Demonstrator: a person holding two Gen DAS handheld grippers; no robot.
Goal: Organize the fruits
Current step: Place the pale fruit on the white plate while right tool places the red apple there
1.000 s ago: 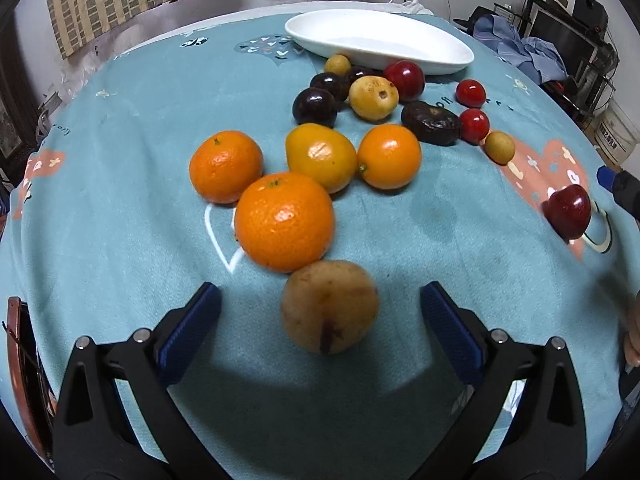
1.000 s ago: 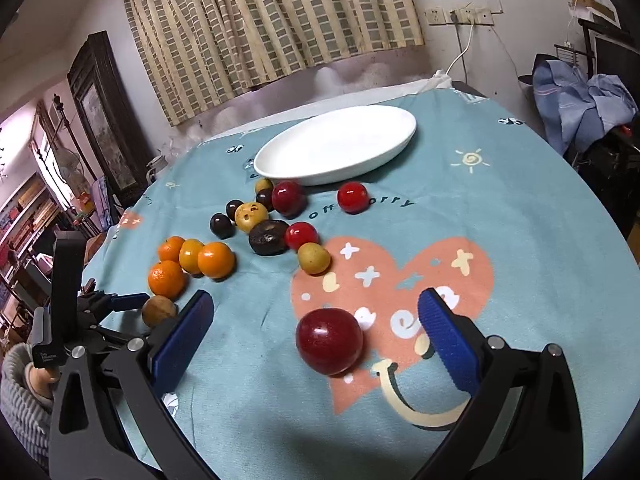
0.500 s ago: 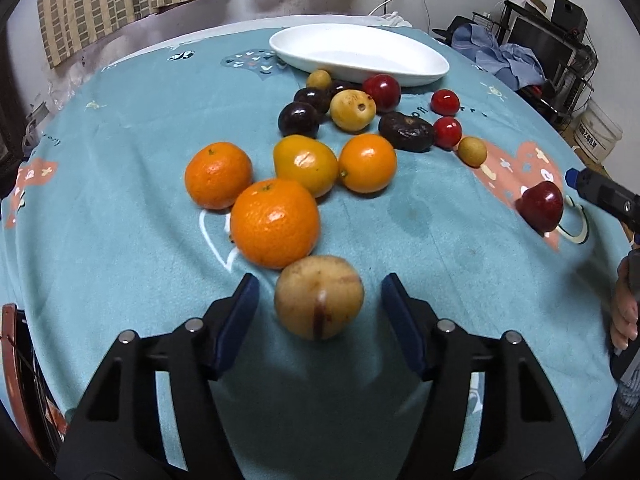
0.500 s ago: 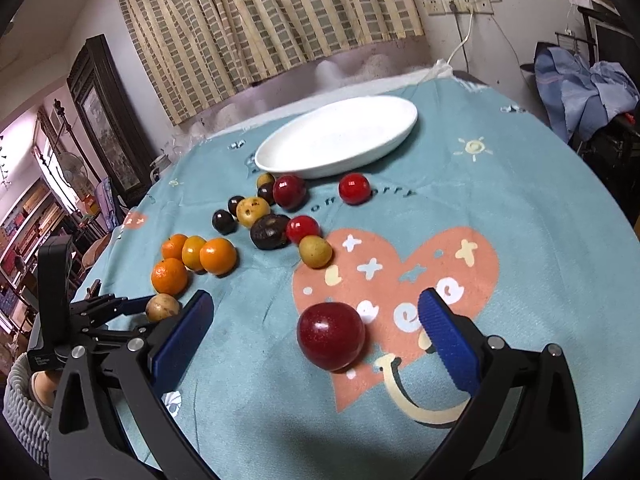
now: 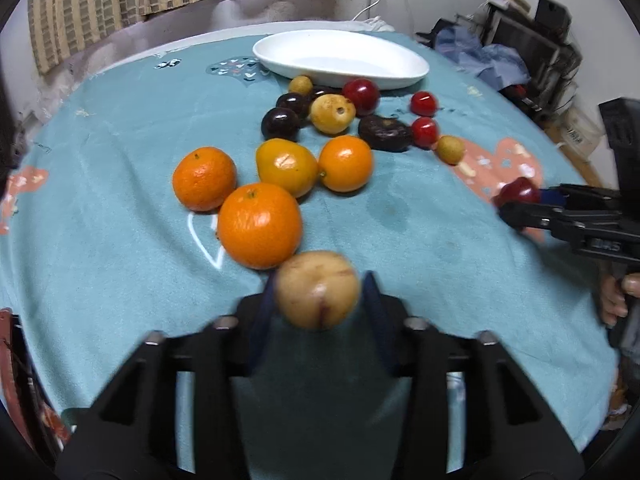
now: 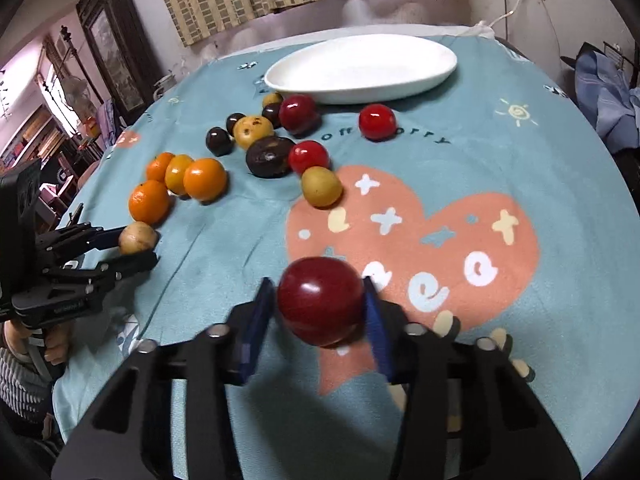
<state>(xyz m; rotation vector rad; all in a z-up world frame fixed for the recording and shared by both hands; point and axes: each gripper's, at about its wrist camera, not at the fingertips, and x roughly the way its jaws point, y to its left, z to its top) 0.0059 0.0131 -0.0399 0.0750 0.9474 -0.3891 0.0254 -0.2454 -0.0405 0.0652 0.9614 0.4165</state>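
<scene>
My left gripper (image 5: 318, 298) is shut on a tan round fruit (image 5: 318, 289) just in front of a large orange (image 5: 259, 225); that fruit also shows in the right wrist view (image 6: 137, 237). My right gripper (image 6: 320, 304) is shut on a dark red plum (image 6: 320, 299) over the pink heart print; the plum shows in the left wrist view (image 5: 517, 191). An empty white oval plate (image 5: 340, 58) sits at the far side, also in the right wrist view (image 6: 360, 68). Oranges, dark plums, red cherries and yellow fruits lie between.
Three more orange fruits (image 5: 286, 166) cluster mid-table. A dark wrinkled fruit (image 6: 269, 156) and small yellow fruit (image 6: 321, 186) lie by the heart print. A teal cloth (image 5: 120, 120) covers the round table. Clutter and furniture stand beyond the right edge.
Both grippers have closed from open: the left onto the tan fruit, the right onto the red plum. Both views have moved slightly forward.
</scene>
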